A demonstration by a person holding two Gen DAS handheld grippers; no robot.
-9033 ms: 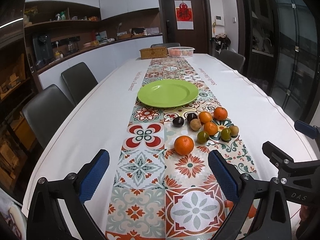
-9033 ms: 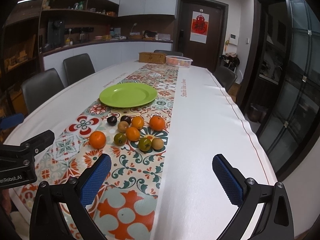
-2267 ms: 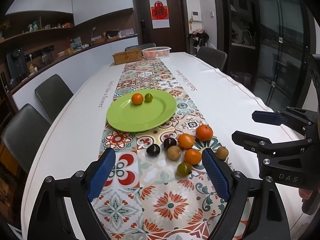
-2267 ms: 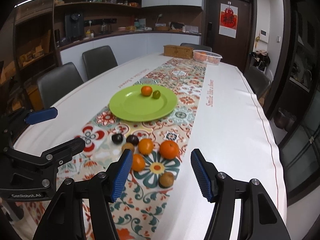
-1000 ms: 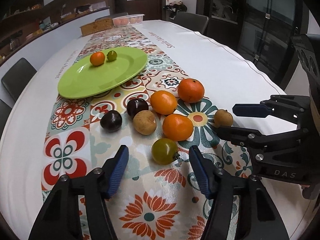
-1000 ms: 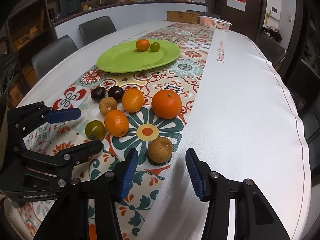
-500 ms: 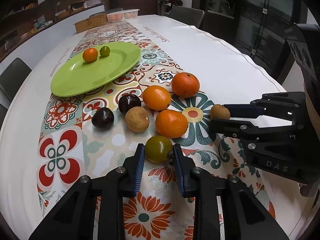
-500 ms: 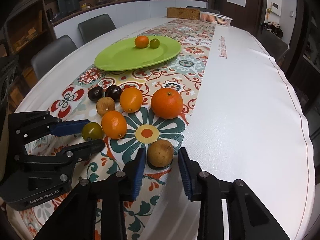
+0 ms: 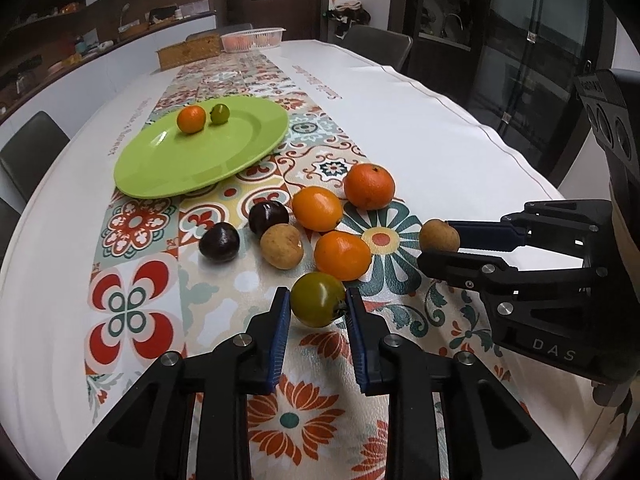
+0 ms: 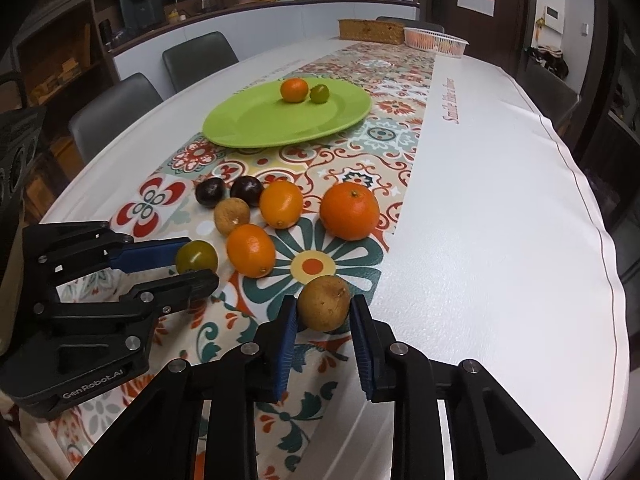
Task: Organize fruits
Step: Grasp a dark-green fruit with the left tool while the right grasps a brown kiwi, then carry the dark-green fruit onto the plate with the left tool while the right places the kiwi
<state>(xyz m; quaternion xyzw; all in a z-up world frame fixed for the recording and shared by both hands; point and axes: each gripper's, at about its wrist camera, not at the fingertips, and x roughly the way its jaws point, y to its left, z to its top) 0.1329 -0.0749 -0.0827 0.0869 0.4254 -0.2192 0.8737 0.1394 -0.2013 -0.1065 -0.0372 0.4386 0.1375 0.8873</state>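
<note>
My left gripper (image 9: 318, 308) is shut on a green tomato (image 9: 317, 299), also seen in the right wrist view (image 10: 197, 257). My right gripper (image 10: 324, 312) is shut on a brown round fruit (image 10: 324, 307), which also shows in the left wrist view (image 9: 439, 235). Both fruits are at table level. Between them on the patterned runner lie three oranges (image 9: 342, 255), another brown fruit (image 9: 281, 245) and two dark plums (image 9: 219, 242). The green plate (image 9: 180, 168) farther back holds a small orange (image 9: 191, 118) and a green fruit (image 9: 220, 113).
A wicker box (image 9: 188, 52) and a white basket (image 9: 253, 39) stand at the table's far end. Grey chairs (image 10: 116, 104) line the left side. The white tablecloth (image 10: 500, 200) spreads to the right of the runner.
Both grippers have moved in low over the fruit pile and narrowed their jaws from wide open until each closed on a fruit: left on the green tomato, right on the brown fruit.
</note>
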